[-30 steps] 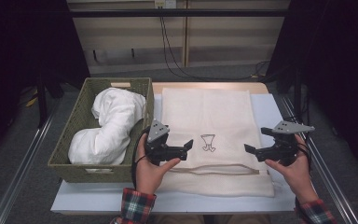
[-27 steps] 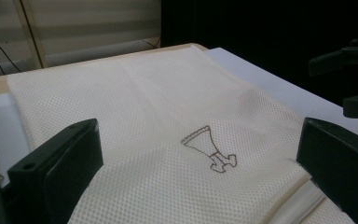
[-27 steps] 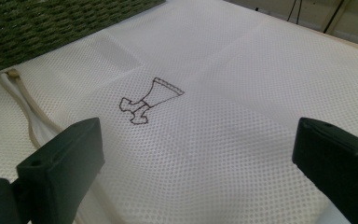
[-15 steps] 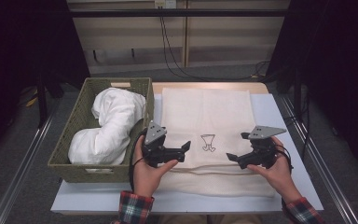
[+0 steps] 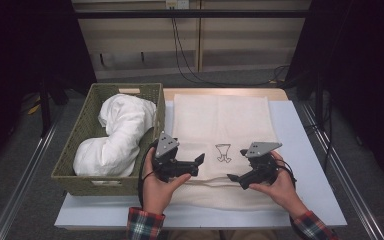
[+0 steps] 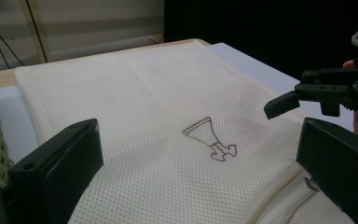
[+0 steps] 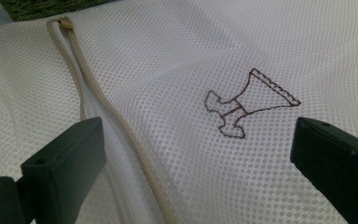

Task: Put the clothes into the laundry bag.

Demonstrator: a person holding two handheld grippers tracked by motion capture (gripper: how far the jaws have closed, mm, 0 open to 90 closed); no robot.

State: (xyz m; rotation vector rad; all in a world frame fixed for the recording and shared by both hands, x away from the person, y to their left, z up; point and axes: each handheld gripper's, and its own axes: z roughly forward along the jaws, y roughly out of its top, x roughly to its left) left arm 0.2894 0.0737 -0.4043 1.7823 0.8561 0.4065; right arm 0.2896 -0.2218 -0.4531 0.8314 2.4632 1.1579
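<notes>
Mesh bag [image 5: 220, 125] unmoved; right gripper [image 5: 236, 178] moved inward.

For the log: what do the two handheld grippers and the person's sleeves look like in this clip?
Both the left gripper and the right gripper are black, with two blocky black jaws and a grey three-cornered plate on top. A black cable loops from the left one, and another trails by the right hand. The sleeves are plaid flannel in red, white and dark green.
</notes>
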